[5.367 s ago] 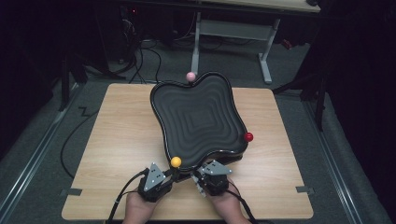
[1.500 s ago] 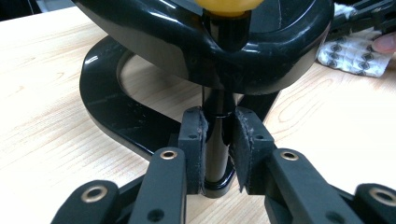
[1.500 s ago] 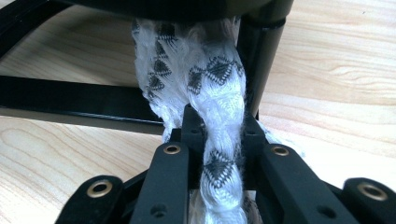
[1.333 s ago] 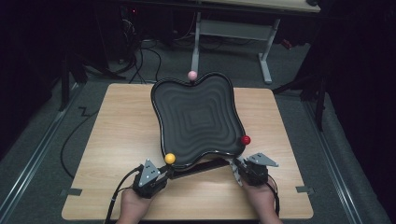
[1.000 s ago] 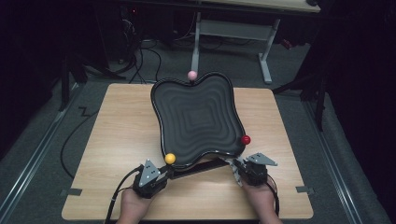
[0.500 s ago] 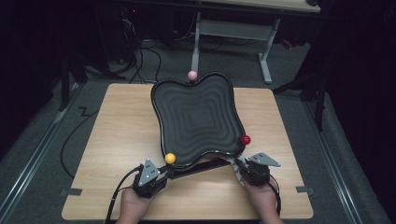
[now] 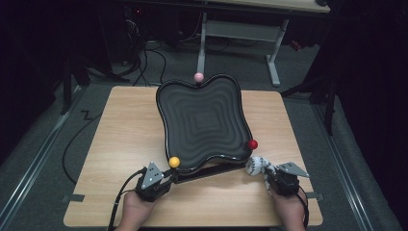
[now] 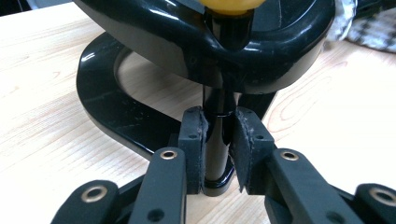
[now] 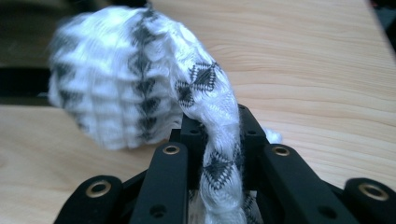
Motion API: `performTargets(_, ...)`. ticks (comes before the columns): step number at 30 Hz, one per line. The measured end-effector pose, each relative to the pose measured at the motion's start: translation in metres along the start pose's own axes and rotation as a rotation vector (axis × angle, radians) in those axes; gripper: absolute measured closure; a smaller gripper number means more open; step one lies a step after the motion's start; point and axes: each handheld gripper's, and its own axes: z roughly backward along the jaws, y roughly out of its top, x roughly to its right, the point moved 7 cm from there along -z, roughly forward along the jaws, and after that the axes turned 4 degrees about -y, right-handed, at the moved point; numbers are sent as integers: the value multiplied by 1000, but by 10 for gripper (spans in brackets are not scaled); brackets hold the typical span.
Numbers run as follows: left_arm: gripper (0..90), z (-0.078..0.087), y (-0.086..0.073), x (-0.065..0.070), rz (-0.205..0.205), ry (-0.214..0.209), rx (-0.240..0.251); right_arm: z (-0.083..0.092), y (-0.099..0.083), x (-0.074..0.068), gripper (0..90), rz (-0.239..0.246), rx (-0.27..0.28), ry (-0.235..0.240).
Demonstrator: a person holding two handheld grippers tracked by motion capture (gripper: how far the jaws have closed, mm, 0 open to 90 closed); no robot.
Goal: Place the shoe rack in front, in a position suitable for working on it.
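A glossy black wavy tray [image 7: 204, 120] stands on a black stand [image 7: 211, 171] in the middle of the wooden table. Small balls top its corner posts: pink [image 7: 198, 77] at the far rim, red [image 7: 252, 144] at the right, yellow [image 7: 174, 162] at the near left. My left gripper [image 7: 168, 177] is shut on the black post [image 8: 217, 140] under the yellow ball [image 8: 226, 3], its pads [image 8: 192, 144] pressing both sides. My right gripper [image 7: 267, 172] is shut on a white cloth with a black pattern [image 7: 257, 165], just right of the tray's near corner. In the right gripper view the cloth [image 9: 135, 79] bunches above the jaws.
The wooden table [image 7: 120, 134] has bare surface left and right of the tray. Its near edge lies just behind my hands. Beyond the far edge stand a white desk frame [image 7: 240, 33] and loose cables [image 7: 144, 57] on the dark floor.
My right gripper has moved to the right, away from the tray's near edge, taking the cloth with it. The left gripper and the tray have kept still.
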Motion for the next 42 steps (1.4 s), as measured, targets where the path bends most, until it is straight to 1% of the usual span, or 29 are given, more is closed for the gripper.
performTargets(1, 744, 0, 0, -1, 2, 2, 0, 2, 2, 7, 785, -25, 14, -14)
performTargets(2, 744, 1, 0, -2, 5, 5, 0, 2, 2, 7, 785, -25, 14, -14)
performTargets(3, 745, 2, -1, -3, 7, 9, 0, 3, 3, 10, 785, -38, 26, -28)
performTargets(5, 745, 2, -1, -3, 6, 11, -1, 3, 4, 9, 785, -40, 30, -24)
performTargets(6, 745, 2, -1, -3, 5, 13, -1, 2, 5, 7, 785, -39, 30, -13)
performTargets(8, 745, 3, -1, -2, 7, 14, 1, 0, 6, -4, 785, -25, 33, 17)
performTargets(11, 745, 3, -2, -2, 9, 16, 5, -4, 10, -26, 785, 0, 33, 76)
performTargets(14, 745, 4, -3, -2, 7, 18, 5, -3, 17, -45, 785, -10, 49, 137)
performTargets(15, 745, 4, -3, -2, 7, 18, 5, -1, 23, -50, 787, -16, 74, 146)
performTargets(16, 745, 4, -3, -2, 7, 19, 5, 5, 34, -54, 787, -26, 123, 150)
performTargets(17, 745, 4, -3, -2, 8, 19, 5, 5, 34, -54, 787, -26, 123, 150)
performTargets(18, 745, 4, -3, -2, 8, 20, 6, 9, 39, -54, 789, -35, 143, 150)
performTargets(19, 745, 4, -3, -2, 10, 20, 7, 10, 41, -54, 789, -41, 150, 151)
performTargets(20, 745, 4, -3, -3, 11, 19, 8, 10, 40, -54, 789, -38, 148, 155)
performTargets(22, 745, 4, -3, -2, 11, 19, 8, 5, 33, -54, 790, -33, 119, 164)
performTargets(23, 745, 4, -3, -3, 12, 19, 8, -5, 23, -56, 789, -28, 57, 181)
performTargets(24, 745, 4, -3, -3, 12, 19, 8, -5, 23, -56, 789, -28, 57, 181)
performTargets(25, 745, 4, -3, -2, 12, 20, 8, -11, 16, -57, 789, -20, 17, 185)
performTargets(26, 744, 4, -3, -2, 12, 20, 7, -16, 10, -57, 788, -3, -10, 185)
performTargets(27, 744, 4, -3, -2, 12, 20, 6, -19, 5, -57, 788, -1, -34, 185)
performTargets(28, 744, 4, -3, -2, 13, 19, 6, -22, 3, -57, 788, -3, -43, 185)
performTargets(32, 744, 4, -3, -3, 16, 18, 8, -17, 7, -59, 787, 10, -24, 178)
performTargets(34, 744, 4, -4, -3, 16, 17, 8, -8, 15, -60, 787, 9, 20, 173)
performTargets(37, 744, 4, -4, -3, 15, 17, 7, 8, 31, -59, 786, 1, 118, 164)
performTargets(38, 744, 4, -4, -3, 16, 17, 6, 11, 33, -60, 786, 12, 128, 155)
performTargets(39, 744, 4, -4, -3, 16, 17, 6, 11, 33, -60, 786, 12, 128, 155)
performTargets(40, 744, 4, -4, -3, 16, 17, 6, 8, 30, -60, 784, 19, 115, 158)
performTargets(41, 744, 4, -4, -3, 17, 17, 6, 4, 26, -61, 782, 26, 89, 163)
performTargets(42, 744, 4, -4, -3, 16, 17, 6, -2, 20, -62, 781, 33, 47, 169)
